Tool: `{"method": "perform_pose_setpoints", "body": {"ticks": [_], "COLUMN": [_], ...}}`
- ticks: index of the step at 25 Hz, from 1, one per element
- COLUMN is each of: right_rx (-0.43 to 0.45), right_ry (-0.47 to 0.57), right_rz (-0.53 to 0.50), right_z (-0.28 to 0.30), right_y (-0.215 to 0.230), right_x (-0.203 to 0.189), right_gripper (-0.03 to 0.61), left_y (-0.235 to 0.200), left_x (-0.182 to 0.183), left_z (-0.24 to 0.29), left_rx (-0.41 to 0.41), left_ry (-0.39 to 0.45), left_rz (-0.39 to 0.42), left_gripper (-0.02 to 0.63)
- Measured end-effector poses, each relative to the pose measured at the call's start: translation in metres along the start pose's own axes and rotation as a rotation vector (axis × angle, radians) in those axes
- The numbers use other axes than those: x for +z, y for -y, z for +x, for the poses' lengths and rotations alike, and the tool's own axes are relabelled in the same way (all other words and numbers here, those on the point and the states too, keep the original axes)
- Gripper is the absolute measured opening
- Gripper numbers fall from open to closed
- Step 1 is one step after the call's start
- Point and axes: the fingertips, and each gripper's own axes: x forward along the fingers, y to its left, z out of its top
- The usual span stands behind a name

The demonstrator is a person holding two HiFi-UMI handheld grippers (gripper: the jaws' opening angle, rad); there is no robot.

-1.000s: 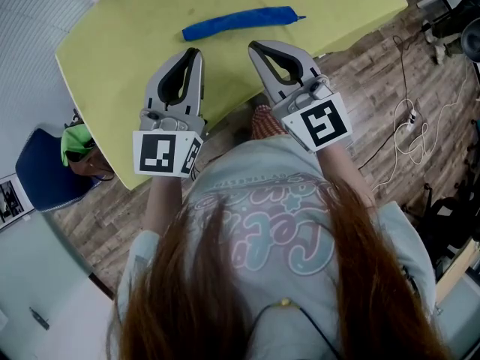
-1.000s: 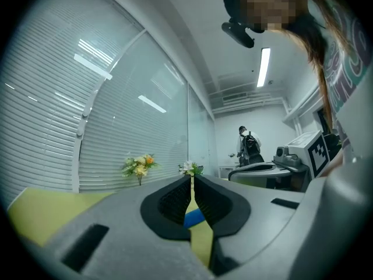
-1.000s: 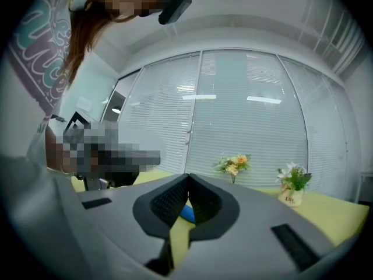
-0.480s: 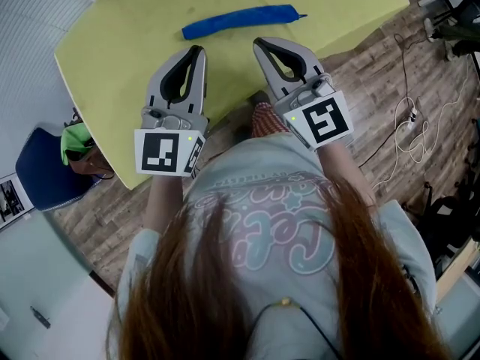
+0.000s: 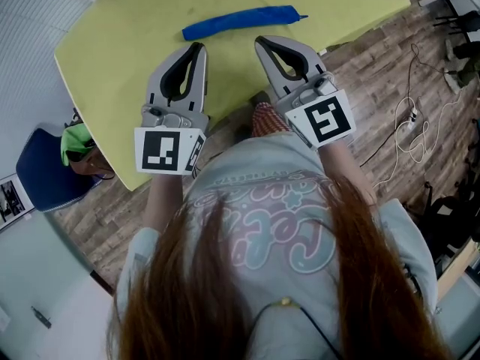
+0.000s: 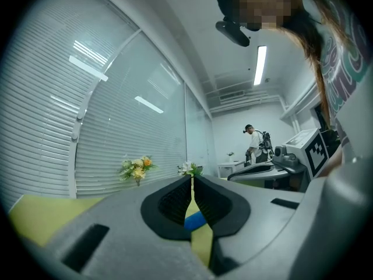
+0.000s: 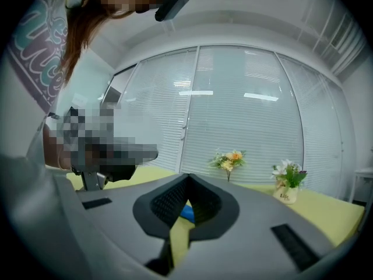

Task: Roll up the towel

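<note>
The blue towel [image 5: 240, 21] lies rolled into a long thin roll across the far part of the yellow table [image 5: 112, 43]. Both grippers hover side by side over the table's near edge, pointing at the roll and apart from it. My left gripper [image 5: 197, 48] is shut with nothing in it, and so is my right gripper [image 5: 259, 42]. In the left gripper view a bit of the towel [image 6: 195, 219] shows below the closed tips of the left gripper [image 6: 192, 178]. The right gripper view likewise shows the towel [image 7: 187, 212] below the right gripper [image 7: 187, 177].
A blue chair [image 5: 41, 175] with a green item [image 5: 75, 145] stands left of the table. Cables [image 5: 416, 133] trail over the wooden floor at right. Two small flower vases [image 7: 228, 161] [image 7: 288, 179] sit at the table's far side by the blinds. A person [image 6: 252, 139] stands far back.
My right gripper has drifted slightly to the right. The left gripper and the towel have stayed put.
</note>
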Motion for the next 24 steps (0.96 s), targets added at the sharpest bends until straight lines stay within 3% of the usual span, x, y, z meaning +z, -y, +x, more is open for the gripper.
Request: {"method": "perform_pose_setpoints", "body": {"ticks": [24], "right_rx": [-0.006], "right_ry": [0.008], "right_rz": [-0.002], "right_z": [0.0027], "right_y": [0.0047], "right_x": [0.0026], "right_gripper": [0.005], "left_y": [-0.0011], "left_x": [0.0038], "left_z": [0.0037], "left_rx": [0.000], "left_ry": [0.014], "left_rz": [0.025], "left_gripper": [0.021]}}
